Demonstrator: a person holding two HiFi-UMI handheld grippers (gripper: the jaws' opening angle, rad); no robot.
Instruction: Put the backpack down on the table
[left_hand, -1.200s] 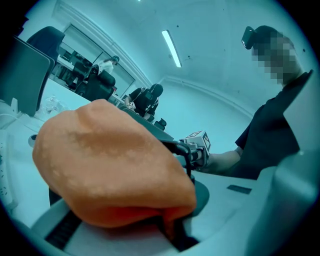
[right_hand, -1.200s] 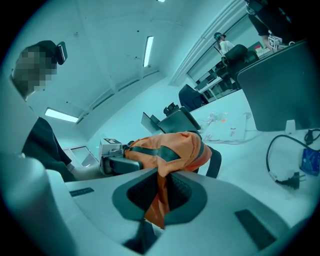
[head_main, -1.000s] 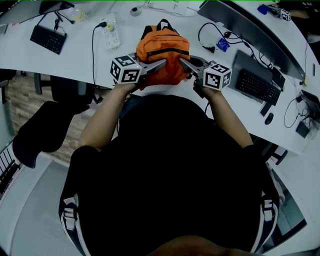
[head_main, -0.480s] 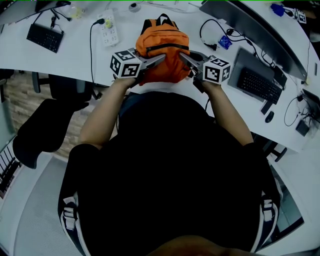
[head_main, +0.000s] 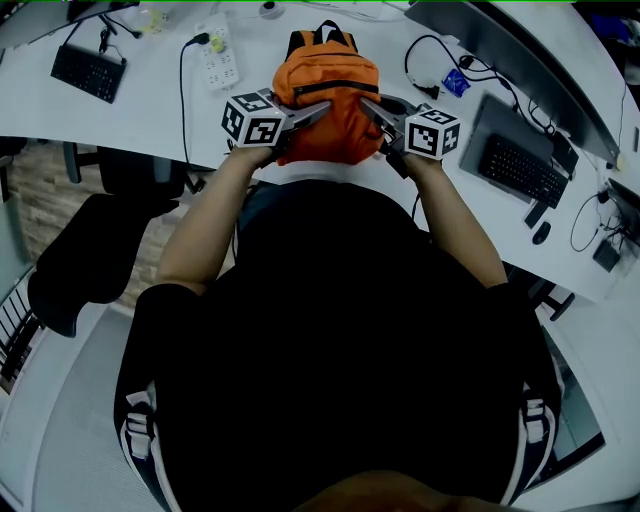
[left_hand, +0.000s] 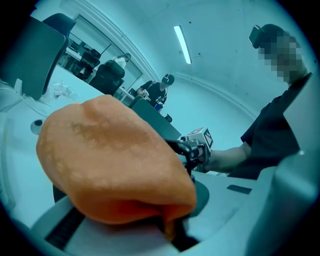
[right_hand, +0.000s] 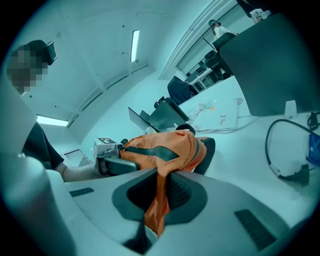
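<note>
Jaws of the left gripper (head_main: 322, 110) were clamped on orange fabric at nine o'clock of the backpack (head_main: 325, 75), which sat low on or just above the white counter (head_main: 150, 110); contact was unclear. At three o'clock, the right gripper (head_main: 368, 105) pinched a fold too. Settling and letting go likely remained.

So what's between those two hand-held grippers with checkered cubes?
Head view: the orange fabric backpack, pinched at either side by the left gripper and right gripper.
</note>
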